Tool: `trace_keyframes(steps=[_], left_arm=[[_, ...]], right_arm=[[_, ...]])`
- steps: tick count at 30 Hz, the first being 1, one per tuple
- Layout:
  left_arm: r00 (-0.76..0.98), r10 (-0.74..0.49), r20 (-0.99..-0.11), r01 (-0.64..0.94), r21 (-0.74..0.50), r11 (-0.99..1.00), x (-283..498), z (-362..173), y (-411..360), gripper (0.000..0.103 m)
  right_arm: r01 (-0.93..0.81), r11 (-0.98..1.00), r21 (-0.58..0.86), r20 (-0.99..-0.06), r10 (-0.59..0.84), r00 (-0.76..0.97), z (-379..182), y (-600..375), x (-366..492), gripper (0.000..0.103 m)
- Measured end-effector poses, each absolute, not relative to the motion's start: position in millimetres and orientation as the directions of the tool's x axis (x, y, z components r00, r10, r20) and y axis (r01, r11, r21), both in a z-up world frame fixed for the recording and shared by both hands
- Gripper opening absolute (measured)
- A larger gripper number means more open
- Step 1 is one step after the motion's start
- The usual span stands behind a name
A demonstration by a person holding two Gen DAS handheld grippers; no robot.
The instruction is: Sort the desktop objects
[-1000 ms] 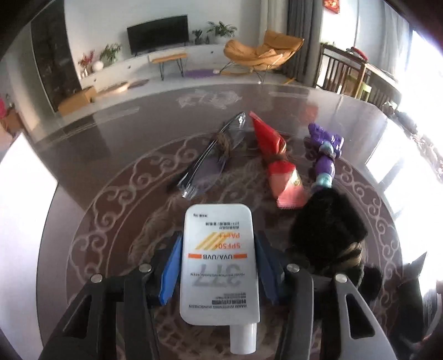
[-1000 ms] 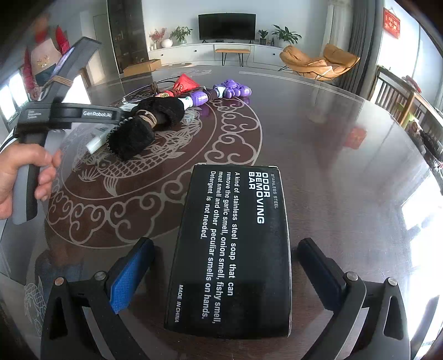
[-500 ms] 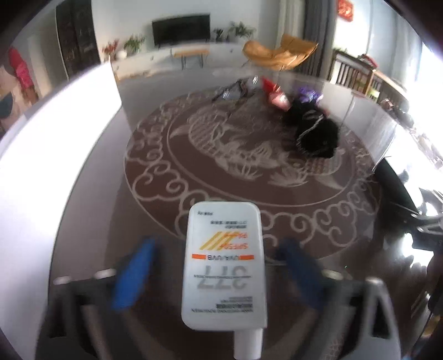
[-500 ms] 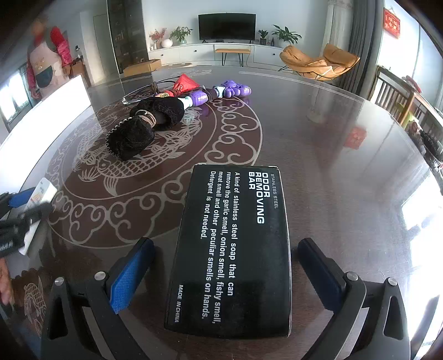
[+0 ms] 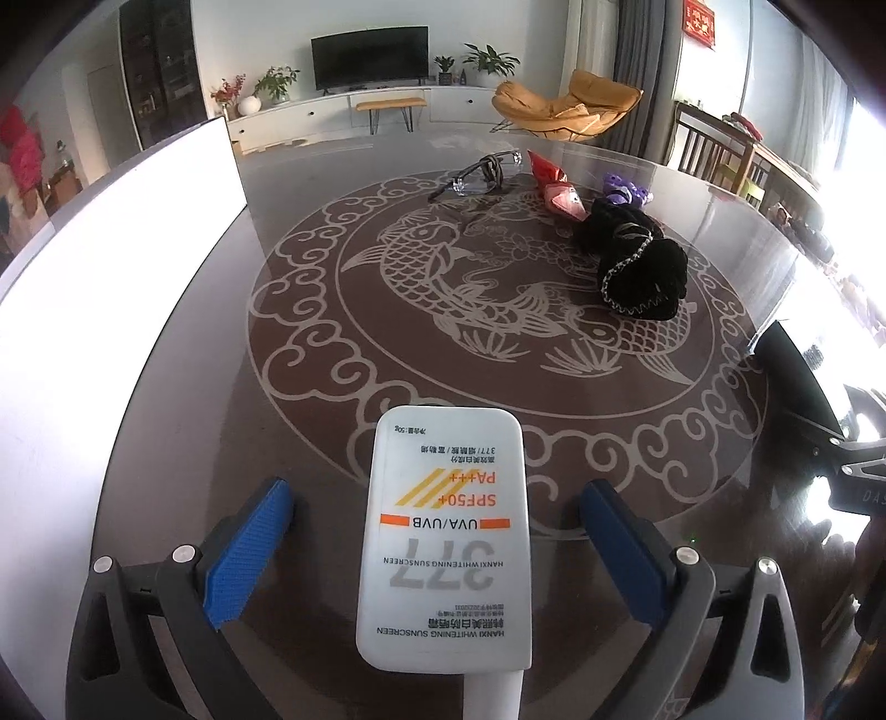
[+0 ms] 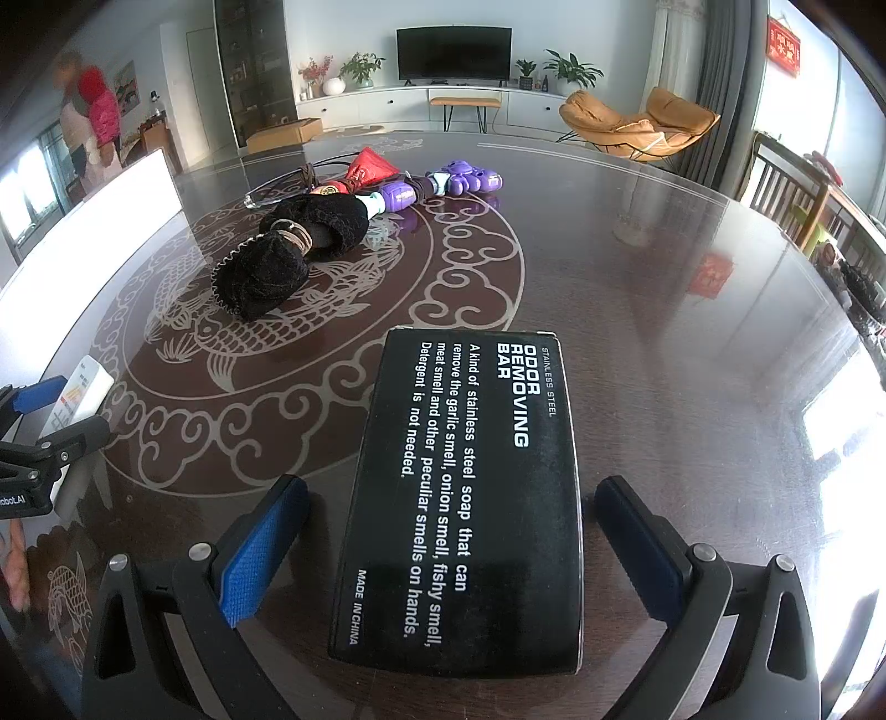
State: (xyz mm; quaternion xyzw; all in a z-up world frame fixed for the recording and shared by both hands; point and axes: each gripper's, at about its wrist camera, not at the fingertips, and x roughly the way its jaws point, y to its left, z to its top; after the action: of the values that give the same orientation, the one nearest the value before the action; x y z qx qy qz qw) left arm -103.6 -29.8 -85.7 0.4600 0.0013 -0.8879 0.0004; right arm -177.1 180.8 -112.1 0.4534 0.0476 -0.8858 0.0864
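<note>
left gripper (image 5: 437, 548) angled down, fingers wide, just opened around sunscreen tube (image 5: 446, 543) | right gripper (image 6: 451, 554) angled down, wide astride black box (image 6: 465, 498)

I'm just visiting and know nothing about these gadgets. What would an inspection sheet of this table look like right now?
Surface: dark glossy table with a fish pattern.
Job's things: sunscreen tube lying flat between the left fingers; black box flat between the right fingers; black pouch, red packet, purple toy and glasses grouped at the far side.
Clutter: white board along the table's edge.
Grippers: left gripper open, just released the tube; right gripper open, clear of the box.
Cables: nothing seen.
Surroundings: living room, TV, orange chair, a person standing.
</note>
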Motion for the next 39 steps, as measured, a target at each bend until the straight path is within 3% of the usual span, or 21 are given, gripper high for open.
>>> trace_keyframes(steps=[39], left_arm=[[-0.579, -0.001, -0.816, 0.004, -0.002, -1.000, -100.4, -85.0, -32.8, 0.103]], right_arm=[[0.198, -0.980, -0.006, -0.812, -0.111, -0.573, -111.1, 180.7, -176.3, 0.103]])
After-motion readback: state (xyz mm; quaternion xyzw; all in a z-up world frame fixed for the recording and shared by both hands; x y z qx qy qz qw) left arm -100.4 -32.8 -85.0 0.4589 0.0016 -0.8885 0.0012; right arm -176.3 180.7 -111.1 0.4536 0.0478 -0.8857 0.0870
